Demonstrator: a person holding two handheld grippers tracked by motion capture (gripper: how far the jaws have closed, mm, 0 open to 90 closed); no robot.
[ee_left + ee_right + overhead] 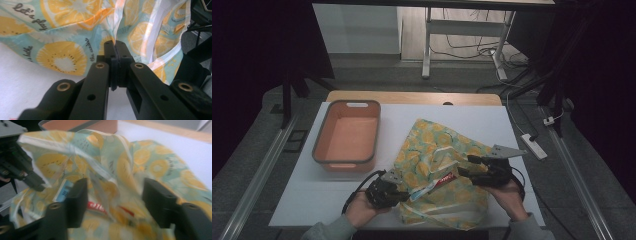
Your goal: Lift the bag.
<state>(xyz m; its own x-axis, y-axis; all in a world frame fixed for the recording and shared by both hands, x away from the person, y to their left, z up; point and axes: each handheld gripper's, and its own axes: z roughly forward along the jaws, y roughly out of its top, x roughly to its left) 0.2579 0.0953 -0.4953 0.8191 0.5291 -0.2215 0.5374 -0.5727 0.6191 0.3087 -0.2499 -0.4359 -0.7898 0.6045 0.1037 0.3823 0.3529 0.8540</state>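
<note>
Grippers number two: the left gripper (pixel 115 47) is clamped on the rim of one lemon-print bag (pixel 432 145), while the right gripper (pixel 115 195), jaws spread apart, hovers over it. One toothpaste tube (pixel 437 182) lies between them. One orange bin (pixel 347 132) sits beyond the left gripper.

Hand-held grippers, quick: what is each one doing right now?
Left hand-held gripper: closed, pinching an edge of the lemon-print bag.
Right hand-held gripper: open, jaws spread over the bag, holding nothing.

Thin glossy plastic bag (pixel 437 165); matt orange plastic bin (pixel 347 137)
</note>
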